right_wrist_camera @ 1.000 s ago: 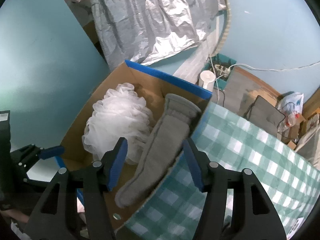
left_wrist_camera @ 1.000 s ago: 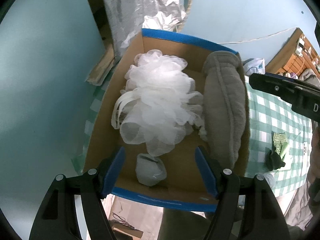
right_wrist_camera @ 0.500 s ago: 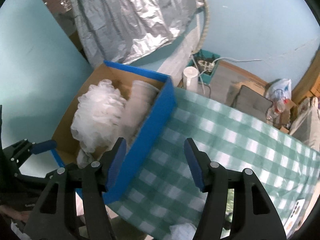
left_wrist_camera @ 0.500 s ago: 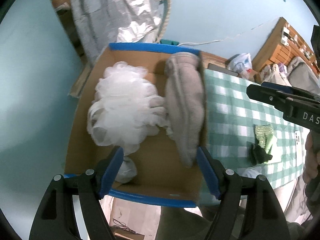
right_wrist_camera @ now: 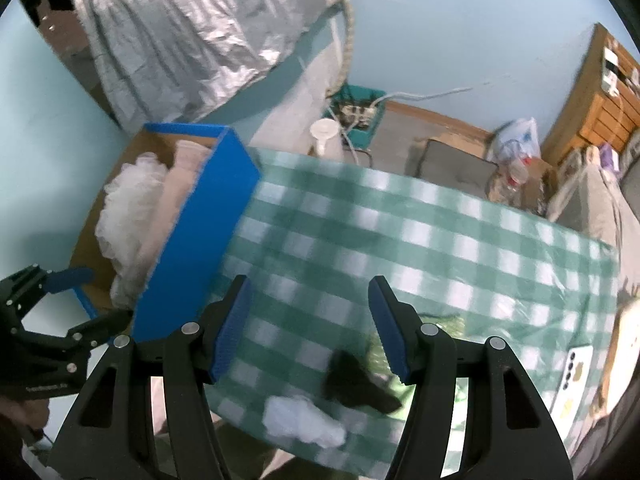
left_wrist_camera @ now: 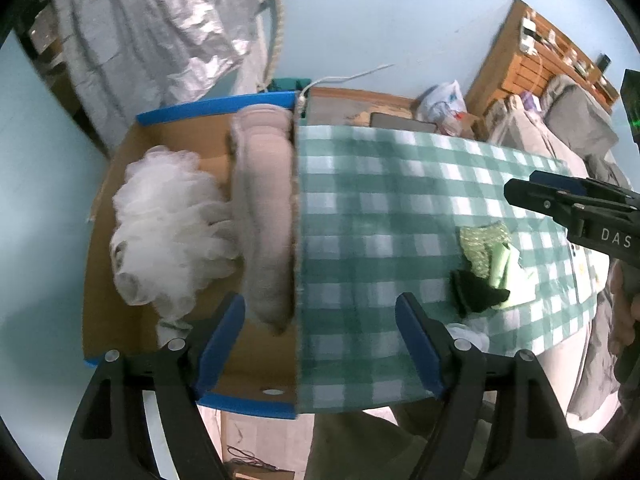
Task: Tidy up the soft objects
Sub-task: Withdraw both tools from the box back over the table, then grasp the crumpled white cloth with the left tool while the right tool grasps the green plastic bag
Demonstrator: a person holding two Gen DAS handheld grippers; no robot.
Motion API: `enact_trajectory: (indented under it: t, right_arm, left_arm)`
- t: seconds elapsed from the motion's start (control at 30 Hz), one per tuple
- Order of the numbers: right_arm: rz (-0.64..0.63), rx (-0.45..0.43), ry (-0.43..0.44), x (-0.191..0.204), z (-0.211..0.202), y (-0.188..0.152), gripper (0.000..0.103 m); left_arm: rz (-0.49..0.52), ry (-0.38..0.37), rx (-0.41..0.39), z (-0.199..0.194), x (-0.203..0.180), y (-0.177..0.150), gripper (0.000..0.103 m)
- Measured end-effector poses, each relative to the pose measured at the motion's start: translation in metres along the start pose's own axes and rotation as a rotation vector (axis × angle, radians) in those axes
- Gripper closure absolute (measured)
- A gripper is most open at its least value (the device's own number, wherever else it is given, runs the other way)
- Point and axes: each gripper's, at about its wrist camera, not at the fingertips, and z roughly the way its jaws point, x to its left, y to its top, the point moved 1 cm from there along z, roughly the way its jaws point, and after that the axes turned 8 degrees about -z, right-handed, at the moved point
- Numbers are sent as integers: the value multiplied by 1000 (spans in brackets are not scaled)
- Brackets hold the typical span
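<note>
A cardboard box [left_wrist_camera: 216, 106] with blue edges stands at the table's left end. In it lie a white mesh pouf [left_wrist_camera: 168, 232] and a long grey plush roll [left_wrist_camera: 264, 216]. My left gripper [left_wrist_camera: 318, 308] hovers over the box's right wall, jaws opening, nothing between them. On the green checked cloth [right_wrist_camera: 400, 240] near the front edge lie a black soft piece [right_wrist_camera: 352, 380], a crumpled white piece [right_wrist_camera: 304, 420] and a green piece [left_wrist_camera: 484, 244]. My right gripper [right_wrist_camera: 309, 286] hangs open and empty above the cloth, just behind the black piece.
A phone [right_wrist_camera: 576, 368] lies on the cloth at the far right. Behind the table hang a silver foil sheet [right_wrist_camera: 180, 32] and a blue wall. A white plastic bag [left_wrist_camera: 444, 100], floor clutter and a wooden shelf [left_wrist_camera: 532, 60] sit beyond the table's far edge.
Both grippers have swung right, from above the box toward the checked table; the box now sits at the left of each view. The left jaws stand a little wider.
</note>
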Motion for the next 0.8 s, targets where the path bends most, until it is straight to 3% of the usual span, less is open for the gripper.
enact_trajectory:
  t: [0.43,0.8]
  right_arm:
    - [85,41,-61,-55,-17,-43,41]
    - [149,121,-71,-85,-5,-86,41]
  left_arm:
    - [115,-41,66,20,-63,-17,23]
    - [193,-55,138,44,-101,-35,22]
